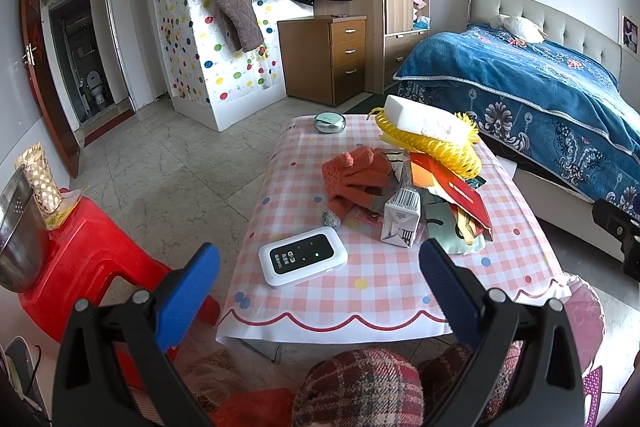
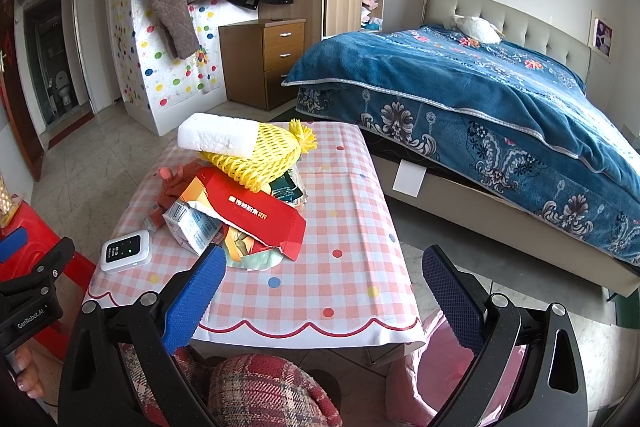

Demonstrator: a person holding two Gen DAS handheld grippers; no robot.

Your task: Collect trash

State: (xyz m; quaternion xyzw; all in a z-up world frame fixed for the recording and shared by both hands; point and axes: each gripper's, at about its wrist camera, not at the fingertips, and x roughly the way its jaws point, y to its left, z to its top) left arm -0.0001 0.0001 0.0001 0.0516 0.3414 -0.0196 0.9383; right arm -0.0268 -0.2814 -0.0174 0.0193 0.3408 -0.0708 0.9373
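Hovering spread-jawed and empty short of the worktop (image 2: 352,227), both grippers seem pre-grasp; next likely reaching toward 11 o'clock for the red carton (image 2: 256,215).

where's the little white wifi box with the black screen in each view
Left wrist view: the wifi box lies low and centre on the checked tablecloth, near its front edge.
Right wrist view: the same box lies at the left, by the cloth's left edge.
Shared landmark: the crushed milk carton just right of it in both.
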